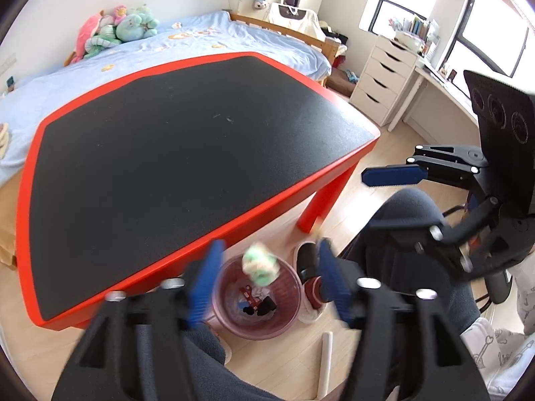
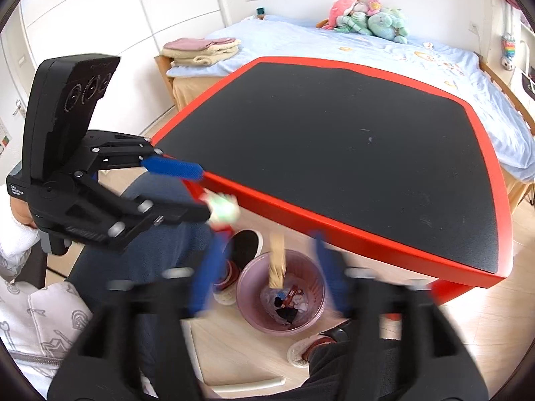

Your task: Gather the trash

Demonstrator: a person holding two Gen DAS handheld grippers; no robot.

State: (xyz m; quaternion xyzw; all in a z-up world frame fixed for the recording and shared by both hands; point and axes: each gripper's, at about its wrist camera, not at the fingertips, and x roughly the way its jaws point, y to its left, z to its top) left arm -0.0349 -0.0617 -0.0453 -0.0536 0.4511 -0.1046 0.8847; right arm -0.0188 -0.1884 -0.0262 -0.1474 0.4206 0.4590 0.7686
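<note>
A pink waste bin (image 1: pixel 230 324) (image 2: pixel 250 314) stands on the floor by the red table's near edge, with wrappers and dark scraps in it. In the left wrist view my left gripper (image 1: pixel 269 282) is open over the bin. A blurred green-and-white crumpled wad (image 1: pixel 260 264) hangs loose between its blue fingers, touching neither. In the right wrist view my right gripper (image 2: pixel 269 269) is open too. A tan flat strip (image 2: pixel 277 262) drops upright into the bin's mouth, free of the pads. The left gripper (image 2: pixel 204 192) shows there at the left, with the wad (image 2: pixel 222 209) at its tips.
The red table with a black top (image 1: pixel 167 133) (image 2: pixel 334 133) is bare. A person's knees in dark trousers and shoes (image 2: pixel 245 244) flank the bin. A white leg (image 1: pixel 325 364) stands on the floor nearby. A bed, plush toys and white drawers (image 1: pixel 384 77) lie beyond.
</note>
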